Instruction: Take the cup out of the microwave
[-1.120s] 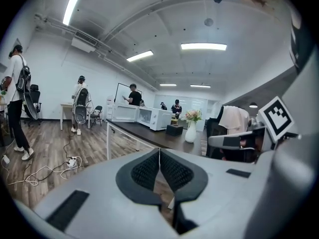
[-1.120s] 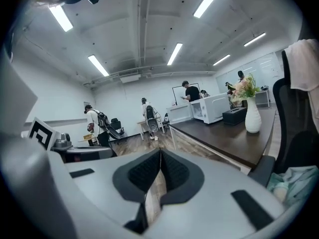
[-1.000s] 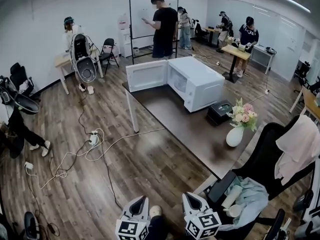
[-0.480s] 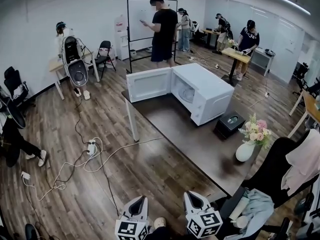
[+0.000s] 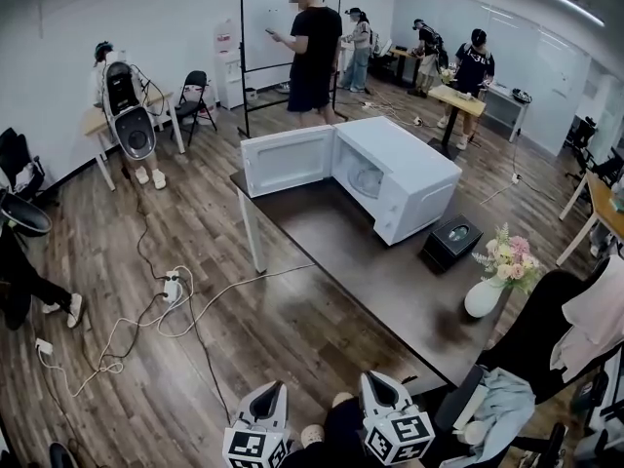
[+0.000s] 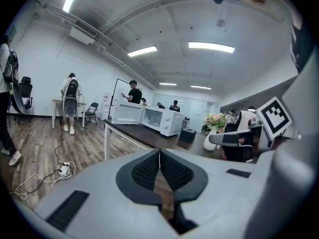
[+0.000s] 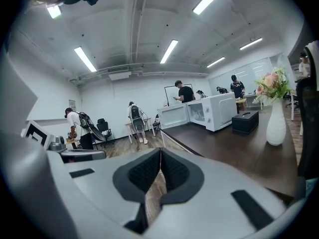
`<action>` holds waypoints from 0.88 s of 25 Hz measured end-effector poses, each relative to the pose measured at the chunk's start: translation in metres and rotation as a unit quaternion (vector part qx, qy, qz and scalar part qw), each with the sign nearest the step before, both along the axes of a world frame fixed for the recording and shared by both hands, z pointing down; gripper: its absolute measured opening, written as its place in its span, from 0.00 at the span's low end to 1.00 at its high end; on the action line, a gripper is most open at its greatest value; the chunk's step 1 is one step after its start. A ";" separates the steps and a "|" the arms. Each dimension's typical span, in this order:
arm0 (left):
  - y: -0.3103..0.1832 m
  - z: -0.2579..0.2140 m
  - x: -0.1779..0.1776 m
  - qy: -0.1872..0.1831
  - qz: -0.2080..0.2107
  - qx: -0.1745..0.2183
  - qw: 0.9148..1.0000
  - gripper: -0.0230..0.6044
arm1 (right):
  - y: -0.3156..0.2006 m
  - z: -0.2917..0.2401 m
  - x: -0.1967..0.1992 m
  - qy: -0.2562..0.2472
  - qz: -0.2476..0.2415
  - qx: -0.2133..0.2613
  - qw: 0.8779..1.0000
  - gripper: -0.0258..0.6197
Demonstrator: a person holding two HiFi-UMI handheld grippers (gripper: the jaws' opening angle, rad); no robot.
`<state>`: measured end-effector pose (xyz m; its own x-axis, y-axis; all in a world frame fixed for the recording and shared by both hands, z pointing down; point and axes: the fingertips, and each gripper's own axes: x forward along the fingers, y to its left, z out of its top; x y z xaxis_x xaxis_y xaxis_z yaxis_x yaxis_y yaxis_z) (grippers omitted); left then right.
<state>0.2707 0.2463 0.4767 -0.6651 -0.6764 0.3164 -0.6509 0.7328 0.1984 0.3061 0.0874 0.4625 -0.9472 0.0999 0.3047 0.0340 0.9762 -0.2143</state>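
Low at the bottom edge of the head view, side by side: left gripper (image 5: 281,388) and right gripper (image 5: 368,382), marker cubes up, noses toward the dark table (image 5: 390,291). Both closed, plain only in the gripper views: ribbed pads (image 6: 146,171) pressed flat together on each, nothing caught between.

Well ahead, toward the table's far end: the white microwave (image 5: 409,169), door (image 5: 288,161) swung wide to the left, cavity facing this way. Cup? Not to be made out. Just a pale round shape inside the cavity, too small to name.

From the left gripper view, a long run of table edge and one white table leg (image 6: 105,143) in front, microwave small beyond. From the right gripper view, something else: white vase (image 7: 275,123) of pink flowers close on the right, black box (image 7: 244,121) between vase and microwave. Same pair in the head view, right of the microwave, away from the open door.

Right of the grippers, a black chair (image 5: 531,330) draped with cloth, just beside the table's near end. Left of the table, wood floor (image 5: 117,203) with a power strip (image 5: 171,289) and loose cables. Further back, a person in black (image 5: 314,42) at a whiteboard (image 5: 263,22), others at desks.

Bare tabletop from the near end up to the door.
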 end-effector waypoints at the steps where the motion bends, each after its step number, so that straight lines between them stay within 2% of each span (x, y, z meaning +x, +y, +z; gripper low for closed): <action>1: -0.001 0.003 -0.002 0.003 0.001 -0.002 1.000 0.05 | -0.002 0.002 -0.003 0.002 0.001 -0.001 1.000 0.03; 5: -0.007 0.012 -0.016 0.014 0.003 -0.006 1.000 0.05 | -0.007 0.009 -0.023 0.006 -0.001 -0.010 1.000 0.03; 9: -0.016 0.012 -0.049 0.013 0.000 -0.010 1.000 0.05 | -0.012 0.013 -0.061 0.008 -0.014 -0.012 1.000 0.03; 16: -0.032 0.003 -0.136 0.006 -0.004 -0.018 1.000 0.05 | -0.029 0.006 -0.148 0.003 -0.020 -0.016 1.000 0.03; 22: -0.060 -0.008 -0.225 -0.007 0.001 -0.024 1.000 0.05 | -0.054 -0.002 -0.241 -0.006 -0.028 -0.016 0.999 0.03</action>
